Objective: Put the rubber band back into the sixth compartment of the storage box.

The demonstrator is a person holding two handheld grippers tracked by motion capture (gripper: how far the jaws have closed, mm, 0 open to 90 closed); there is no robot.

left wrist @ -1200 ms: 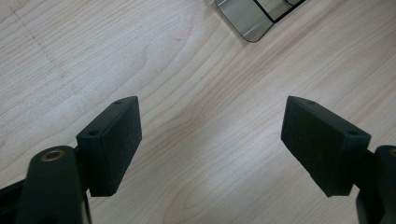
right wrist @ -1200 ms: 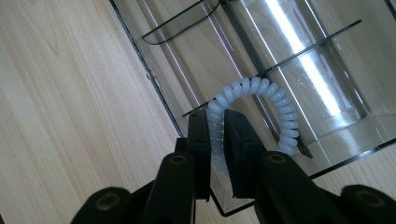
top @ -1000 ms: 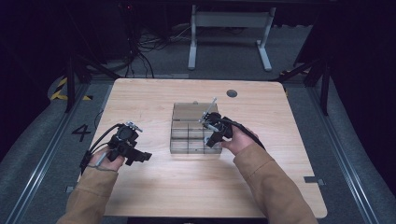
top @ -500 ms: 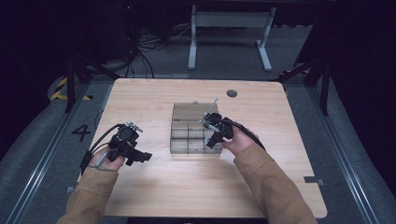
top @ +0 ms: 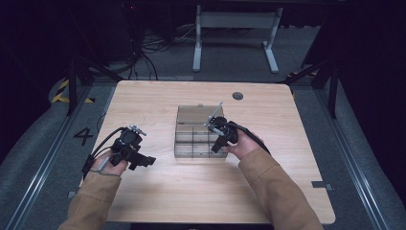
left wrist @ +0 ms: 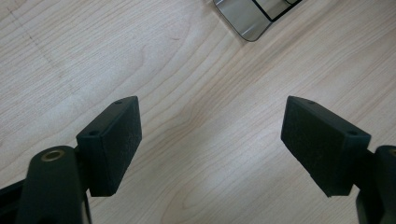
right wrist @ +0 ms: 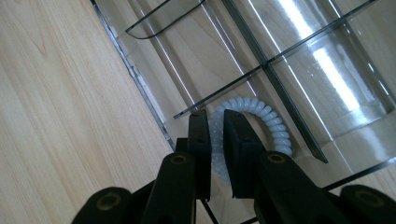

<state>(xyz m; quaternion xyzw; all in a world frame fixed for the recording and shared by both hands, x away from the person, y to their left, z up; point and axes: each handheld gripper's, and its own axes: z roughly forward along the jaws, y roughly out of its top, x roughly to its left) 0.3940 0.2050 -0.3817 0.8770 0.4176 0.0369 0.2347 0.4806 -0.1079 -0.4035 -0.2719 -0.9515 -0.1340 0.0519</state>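
Two grippers over the tabletop [top: 191, 191]. R gripper [right wrist: 216, 140] at the near right corner of the clear organizer [top: 198, 132], fingers [right wrist: 200, 149] clamped on a pale spiral hair tie [right wrist: 266, 121]; tie sits inside the corner compartment, its loop curling out past the fingertips by a divider. L gripper [left wrist: 210, 140] well to the left of the organizer, above bare wood, fingers wide apart w/ nothing between them; organizer corner visible at top of the left gripper view.
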